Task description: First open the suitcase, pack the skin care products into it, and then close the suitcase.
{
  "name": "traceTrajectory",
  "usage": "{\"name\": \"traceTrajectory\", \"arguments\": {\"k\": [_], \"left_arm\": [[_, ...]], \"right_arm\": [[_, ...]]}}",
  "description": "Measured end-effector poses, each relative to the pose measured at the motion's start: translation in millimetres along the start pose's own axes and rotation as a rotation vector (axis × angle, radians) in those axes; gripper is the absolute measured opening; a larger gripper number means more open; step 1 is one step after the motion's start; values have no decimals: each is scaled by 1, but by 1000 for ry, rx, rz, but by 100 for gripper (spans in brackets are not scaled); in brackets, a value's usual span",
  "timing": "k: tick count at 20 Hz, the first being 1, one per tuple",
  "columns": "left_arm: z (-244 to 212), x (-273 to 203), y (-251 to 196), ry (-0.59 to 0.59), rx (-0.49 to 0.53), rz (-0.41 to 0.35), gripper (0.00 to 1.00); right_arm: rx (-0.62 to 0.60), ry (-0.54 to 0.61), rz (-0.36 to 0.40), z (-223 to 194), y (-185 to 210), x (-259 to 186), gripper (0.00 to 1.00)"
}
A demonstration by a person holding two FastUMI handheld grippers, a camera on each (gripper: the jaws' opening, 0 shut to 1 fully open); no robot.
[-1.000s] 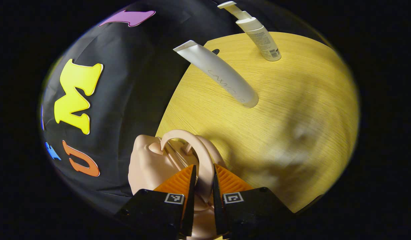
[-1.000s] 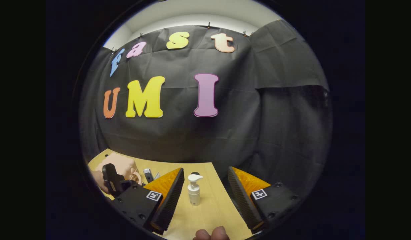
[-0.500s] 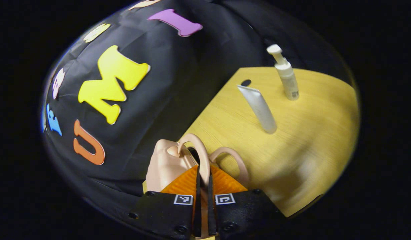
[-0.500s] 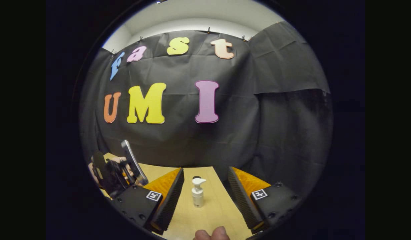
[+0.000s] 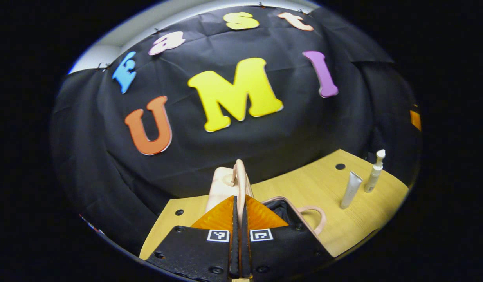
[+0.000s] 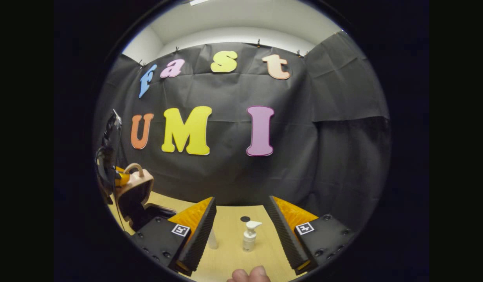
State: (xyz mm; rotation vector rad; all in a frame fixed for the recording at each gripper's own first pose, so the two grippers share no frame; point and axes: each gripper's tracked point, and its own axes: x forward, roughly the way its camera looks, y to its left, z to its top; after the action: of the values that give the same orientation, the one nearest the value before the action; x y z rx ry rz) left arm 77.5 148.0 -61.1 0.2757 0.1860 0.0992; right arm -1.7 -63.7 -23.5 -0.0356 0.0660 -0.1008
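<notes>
Presently my left tongs (image 5: 238, 211) gripped the lid handle (image 5: 239, 176), holding the suitcase (image 6: 136, 192) open on the surface (image 5: 323, 184). My right tongs (image 6: 241, 225) stood wide and empty. Tube (image 5: 351, 189) and pump bottle (image 6: 249, 236) remained unpacked; closing remained.

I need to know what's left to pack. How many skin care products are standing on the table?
2. A white tube stands on its cap beside a white pump bottle on the table's far right. The open suitcase might hide more.
</notes>
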Motion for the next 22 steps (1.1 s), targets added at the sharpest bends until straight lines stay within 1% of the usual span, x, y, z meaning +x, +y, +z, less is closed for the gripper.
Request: {"name": "traceTrajectory", "arguments": {"k": [2, 3, 5, 6, 8, 11, 12, 13, 14, 16, 19, 21, 22], "left_arm": [[-4, 1, 48, -36, -37, 54, 5], [-9, 3, 70, -48, -72, 72, 5], [-20, 6, 100, -83, -192, 70, 5], [-28, 6, 115, -99, -244, 84, 5], [-59, 7, 153, -79, -294, 148, 5], [-108, 22, 208, -23, -403, 181, 5], [-127, 37, 218, 0, -429, 181, 5], [-148, 49, 224, 22, -429, 188, 5], [-171, 58, 229, 54, -428, 194, 5], [-217, 69, 244, 124, -459, 207, 5], [-275, 95, 249, 217, -550, 197, 5], [-308, 110, 241, 286, -574, 187, 6], [-320, 115, 238, 318, -579, 182, 7]], "right_arm": [[-4, -1, 10, 7, 11, 0, 77], [-9, 0, 14, 7, 17, 0, 78], [-26, 8, 24, 7, 29, 1, 80], [-40, 10, 22, 7, 33, 1, 79], [-54, 20, 17, 7, 39, 0, 79], [-74, 38, 9, 5, 47, -2, 79], [-84, 44, -1, 4, 48, -3, 79], [-88, 44, -17, 4, 47, -3, 79], [-89, 51, -33, 3, 46, -2, 79], [-98, 78, -42, -6, 55, -3, 79], [-117, 109, -46, -13, 66, -4, 79], [-141, 111, -43, -11, 73, -3, 79], [-148, 108, -42, -9, 75, -1, 77]]}}
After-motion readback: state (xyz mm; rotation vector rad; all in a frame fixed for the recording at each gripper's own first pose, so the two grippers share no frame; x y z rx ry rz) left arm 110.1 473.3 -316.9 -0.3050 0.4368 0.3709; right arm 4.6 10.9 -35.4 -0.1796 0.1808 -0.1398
